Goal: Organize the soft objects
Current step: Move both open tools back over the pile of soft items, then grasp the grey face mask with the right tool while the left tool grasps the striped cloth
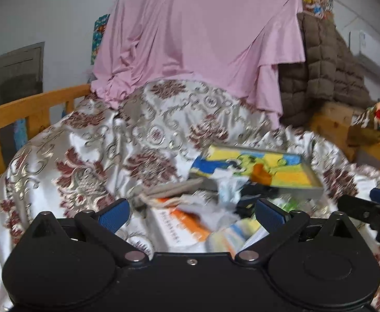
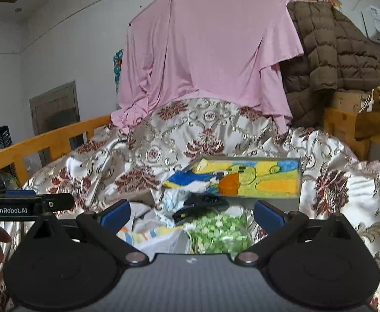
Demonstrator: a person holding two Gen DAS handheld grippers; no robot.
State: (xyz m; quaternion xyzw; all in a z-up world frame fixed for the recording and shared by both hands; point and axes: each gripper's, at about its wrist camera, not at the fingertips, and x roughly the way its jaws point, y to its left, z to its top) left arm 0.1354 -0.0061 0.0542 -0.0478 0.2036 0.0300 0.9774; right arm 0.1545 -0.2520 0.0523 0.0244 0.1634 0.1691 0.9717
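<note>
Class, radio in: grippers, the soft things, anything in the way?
Left gripper open, empty. Right gripper open, empty. Patterned quilt rumpled, untouched. Picture box, books, green bag piled on it.

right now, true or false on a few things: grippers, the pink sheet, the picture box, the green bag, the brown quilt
1. Both grippers are open and empty. True: left gripper and right gripper hold nothing.
2. The pink sheet lies flat on the bed. False: it hangs behind the floral bedspread.
3. The colourful picture box rests on the bedspread. True.
4. The green bag sits on the brown quilt. False: it lies before the right gripper.
</note>
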